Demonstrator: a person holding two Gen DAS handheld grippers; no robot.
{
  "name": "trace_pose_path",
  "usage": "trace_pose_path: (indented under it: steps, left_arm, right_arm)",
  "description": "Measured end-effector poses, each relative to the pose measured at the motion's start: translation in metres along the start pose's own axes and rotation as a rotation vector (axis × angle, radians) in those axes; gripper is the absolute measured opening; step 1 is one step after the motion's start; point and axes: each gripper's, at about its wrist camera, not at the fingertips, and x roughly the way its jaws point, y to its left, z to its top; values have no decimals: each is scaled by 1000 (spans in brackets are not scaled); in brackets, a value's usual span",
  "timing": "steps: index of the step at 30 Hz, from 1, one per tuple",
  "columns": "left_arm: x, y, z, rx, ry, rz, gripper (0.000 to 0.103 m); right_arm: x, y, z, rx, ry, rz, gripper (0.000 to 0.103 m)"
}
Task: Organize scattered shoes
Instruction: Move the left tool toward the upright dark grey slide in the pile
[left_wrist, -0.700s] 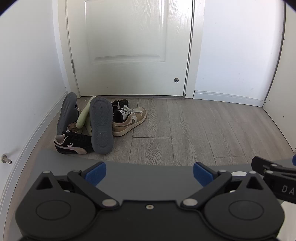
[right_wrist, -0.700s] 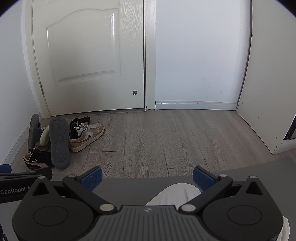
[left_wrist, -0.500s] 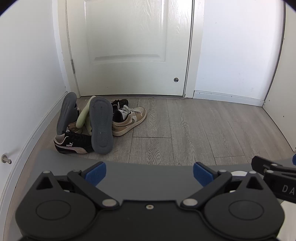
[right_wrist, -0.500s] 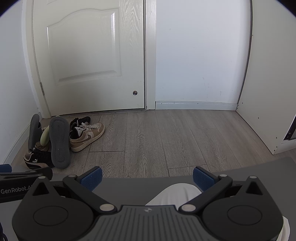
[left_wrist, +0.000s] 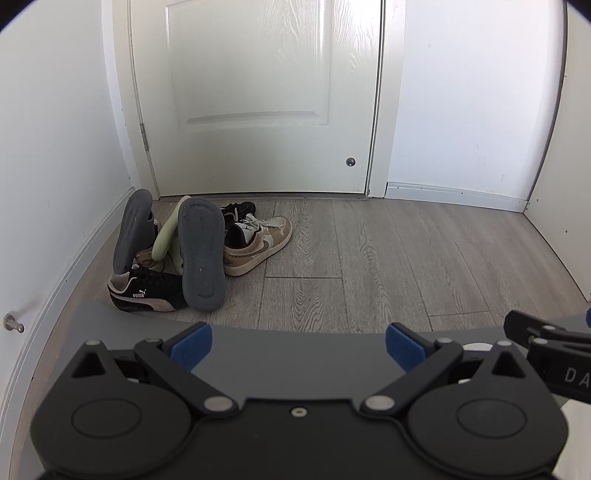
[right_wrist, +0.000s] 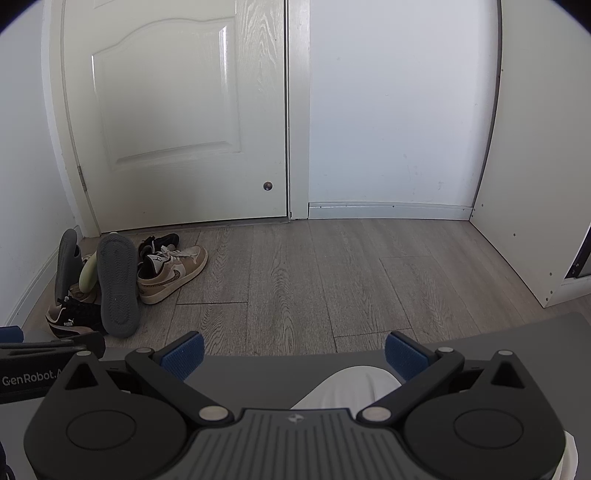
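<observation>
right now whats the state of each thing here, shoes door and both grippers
left gripper: open, holding nothing
right gripper: open, holding nothing
door: shut
grey slide: propped up in the pile, sole facing the camera
second grey slide: on edge by the wall
tan sneaker: upright on the floor
black sneaker: upright at the pile's front
green slide: on edge, wedged between the grey slides

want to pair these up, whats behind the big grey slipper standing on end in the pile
Behind the grey slipper a pale green slipper leans, and a tan sneaker pokes out beside it. Whatever lies directly behind its sole is hidden.
</observation>
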Motion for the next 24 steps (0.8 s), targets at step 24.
trace_pose_path:
  steps: [24]
  left_arm:
    - [-12,8,-2,46,-66,-55,101]
  right_arm:
    - [-13,4,-8,0,-63,-11,103]
